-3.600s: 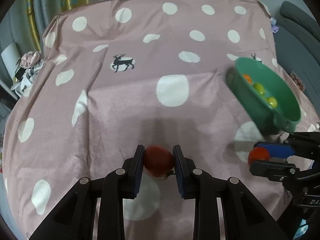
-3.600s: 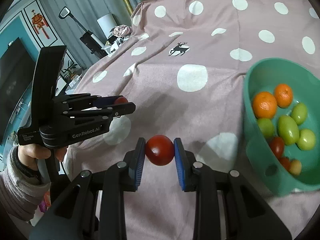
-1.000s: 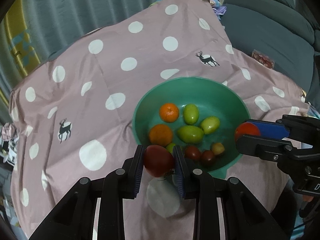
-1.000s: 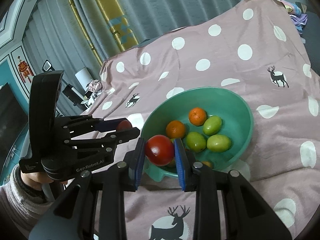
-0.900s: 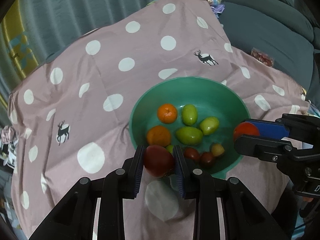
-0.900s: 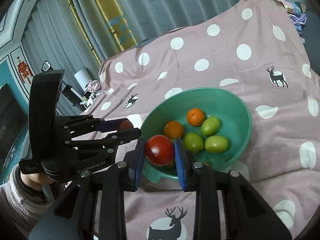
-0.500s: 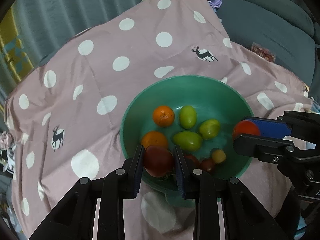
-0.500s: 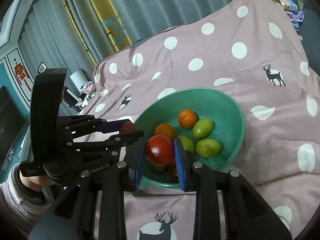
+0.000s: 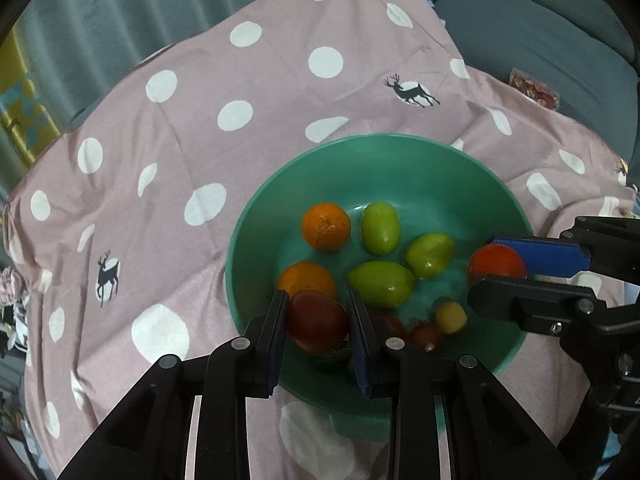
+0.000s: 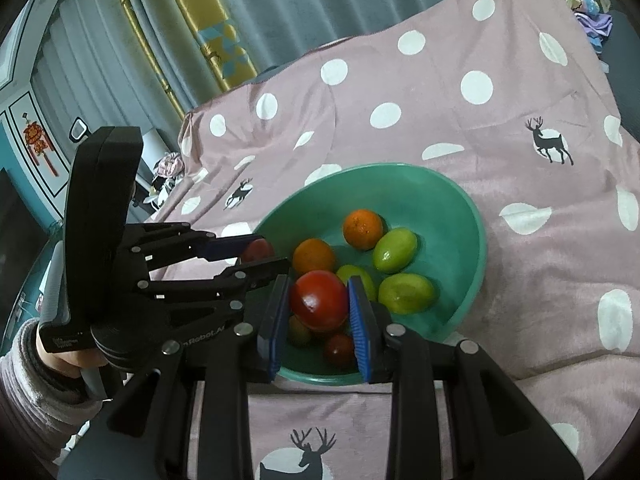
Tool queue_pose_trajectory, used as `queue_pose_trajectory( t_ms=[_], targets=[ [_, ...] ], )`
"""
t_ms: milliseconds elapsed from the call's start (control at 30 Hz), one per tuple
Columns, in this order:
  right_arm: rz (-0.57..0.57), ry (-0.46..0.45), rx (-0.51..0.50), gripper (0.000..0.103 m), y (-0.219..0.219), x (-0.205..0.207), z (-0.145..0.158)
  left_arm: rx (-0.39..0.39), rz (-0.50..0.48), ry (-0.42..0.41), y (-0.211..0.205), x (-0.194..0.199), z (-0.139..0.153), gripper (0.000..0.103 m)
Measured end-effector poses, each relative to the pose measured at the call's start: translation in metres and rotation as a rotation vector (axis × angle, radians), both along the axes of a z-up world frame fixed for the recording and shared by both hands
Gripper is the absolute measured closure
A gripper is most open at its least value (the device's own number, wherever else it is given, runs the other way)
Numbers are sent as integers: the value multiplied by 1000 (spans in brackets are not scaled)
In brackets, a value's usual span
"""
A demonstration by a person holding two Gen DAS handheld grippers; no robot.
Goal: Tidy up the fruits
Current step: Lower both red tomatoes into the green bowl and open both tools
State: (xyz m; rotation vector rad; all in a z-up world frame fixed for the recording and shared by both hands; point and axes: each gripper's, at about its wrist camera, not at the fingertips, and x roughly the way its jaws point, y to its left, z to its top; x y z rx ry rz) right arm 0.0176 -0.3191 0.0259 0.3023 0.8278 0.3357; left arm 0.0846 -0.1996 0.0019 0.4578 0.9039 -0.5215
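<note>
A green bowl (image 9: pixel 400 152) (image 10: pixel 472 256) on the pink dotted cloth holds two oranges (image 9: pixel 326 226), three green fruits (image 9: pixel 380 283) and small tomatoes (image 9: pixel 427 336). My left gripper (image 9: pixel 318 320) is shut on a dark red tomato (image 9: pixel 317 320), held above the bowl's near left rim. My right gripper (image 10: pixel 319 300) is shut on a bright red tomato (image 10: pixel 319 300) above the bowl's near side. In the left wrist view the right gripper (image 9: pixel 500 261) shows over the bowl's right rim. In the right wrist view the left gripper (image 10: pixel 260 252) shows at the bowl's left rim.
The pink cloth (image 9: pixel 240 80) with white dots and deer prints covers the whole surface. A grey sofa (image 9: pixel 540 40) lies beyond its far right edge. Curtains (image 10: pixel 160 20) hang at the back, and clutter (image 10: pixel 168 168) sits past the cloth's left edge.
Both grippers have moved forward with their tomatoes, from beside the bowl to over its near rim. The bowl now looks closer and larger in both views.
</note>
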Motion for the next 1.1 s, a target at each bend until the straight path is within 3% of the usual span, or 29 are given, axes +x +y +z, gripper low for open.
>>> queue_pose_trajectory(
  t_ms=[1100],
  targets=[
    [23,41,-60,73,6,19,-13,84,-33,25,-15,11,-19,74]
  ],
)
